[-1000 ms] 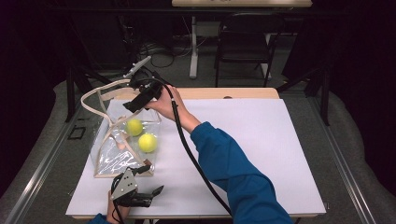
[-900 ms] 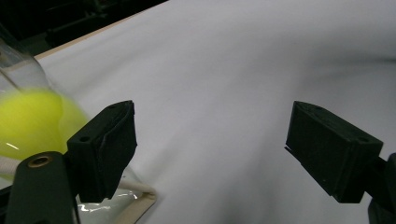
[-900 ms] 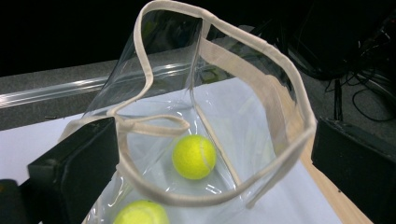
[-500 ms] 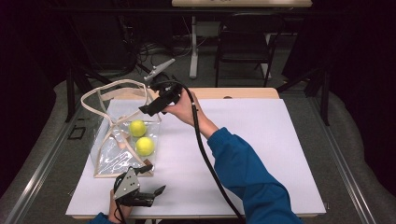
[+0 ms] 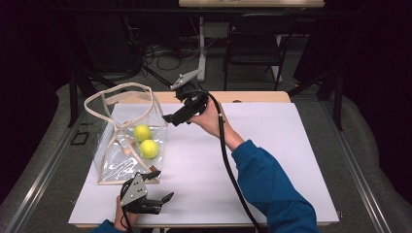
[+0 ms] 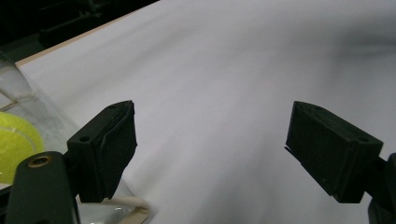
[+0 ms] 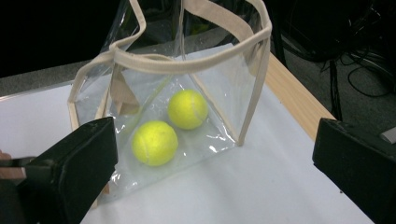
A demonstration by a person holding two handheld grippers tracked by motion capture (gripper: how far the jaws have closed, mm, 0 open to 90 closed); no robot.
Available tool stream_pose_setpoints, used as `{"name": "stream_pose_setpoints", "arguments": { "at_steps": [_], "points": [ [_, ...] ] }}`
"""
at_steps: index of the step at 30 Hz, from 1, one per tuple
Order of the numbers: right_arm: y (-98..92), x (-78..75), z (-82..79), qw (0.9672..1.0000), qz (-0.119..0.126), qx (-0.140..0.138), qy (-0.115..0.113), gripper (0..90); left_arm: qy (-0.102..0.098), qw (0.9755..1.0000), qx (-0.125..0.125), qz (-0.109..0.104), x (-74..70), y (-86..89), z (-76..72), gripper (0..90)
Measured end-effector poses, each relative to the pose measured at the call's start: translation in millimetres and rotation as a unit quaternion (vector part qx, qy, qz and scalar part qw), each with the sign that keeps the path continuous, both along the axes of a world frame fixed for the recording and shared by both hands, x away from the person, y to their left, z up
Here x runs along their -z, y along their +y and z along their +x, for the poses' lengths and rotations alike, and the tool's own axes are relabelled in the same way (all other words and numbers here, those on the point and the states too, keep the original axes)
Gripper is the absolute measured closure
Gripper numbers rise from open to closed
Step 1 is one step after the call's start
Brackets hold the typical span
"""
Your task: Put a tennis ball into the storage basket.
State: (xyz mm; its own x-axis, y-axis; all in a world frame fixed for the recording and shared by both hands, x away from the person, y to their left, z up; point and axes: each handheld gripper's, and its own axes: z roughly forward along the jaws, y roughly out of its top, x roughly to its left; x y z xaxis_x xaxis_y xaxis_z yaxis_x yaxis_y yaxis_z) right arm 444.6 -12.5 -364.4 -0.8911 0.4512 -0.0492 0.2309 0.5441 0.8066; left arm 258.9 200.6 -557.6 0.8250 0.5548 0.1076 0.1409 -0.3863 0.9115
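My right arm reaches forward across the white surface (image 5: 272,145), the hand raised and holding my right gripper (image 5: 176,118) off the surface with its jaws spread wide and empty, aimed at the clear tote bag (image 7: 187,93) just ahead of it, in which two tennis balls (image 7: 154,143) lie side by side. My left hand sits low at the near edge, holding my left gripper (image 5: 163,198) close over the surface, jaws wide apart with nothing between them, the bag's near corner just beside its left jaw.
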Motion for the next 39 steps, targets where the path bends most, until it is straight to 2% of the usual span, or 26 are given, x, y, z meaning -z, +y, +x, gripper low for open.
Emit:
{"name": "stream_pose_setpoints", "arguments": {
  "at_steps": [12, 17, 18, 24, 30, 39],
  "points": [
    [-21.0, 18.8, -16.8, 0.9996, -0.029, 0.005, 0.0, 0.0, -0.001, 1.0, 0.004, 0.002, -0.4, 2.9, -1.6, 16.1],
    [-29.6, 24.8, -21.3, 0.9995, -0.03, 0.009, 0.001, 0.0, -0.001, 1.0, -0.003, 0.001, -0.5, 5.0, -4.1, 16.1],
    [-41.3, 33.2, -28.1, 0.9992, -0.036, 0.012, 0.008, 0.0, -0.001, 1.0, -0.003, 0.001, -0.5, 5.0, -4.1, 16.1],
    [-41.3, 33.2, -28.1, 0.9992, -0.036, 0.012, 0.008, 0.0, -0.004, 1.0, -0.005, 0.002, -0.2, 4.6, -4.1, 16.1],
    [-57.4, 44.3, -37.7, 0.9985, -0.05, 0.018, 0.01, 0.0, -0.004, 1.0, -0.005, 0.0, -0.2, 4.9, -4.4, 16.1],
    [-77.9, 58.1, -49.2, 0.998, -0.054, 0.028, 0.017, 0.0, -0.004, 1.0, -0.006, 0.001, -0.1, 4.7, -4.7, 16.1]
  ]
}}
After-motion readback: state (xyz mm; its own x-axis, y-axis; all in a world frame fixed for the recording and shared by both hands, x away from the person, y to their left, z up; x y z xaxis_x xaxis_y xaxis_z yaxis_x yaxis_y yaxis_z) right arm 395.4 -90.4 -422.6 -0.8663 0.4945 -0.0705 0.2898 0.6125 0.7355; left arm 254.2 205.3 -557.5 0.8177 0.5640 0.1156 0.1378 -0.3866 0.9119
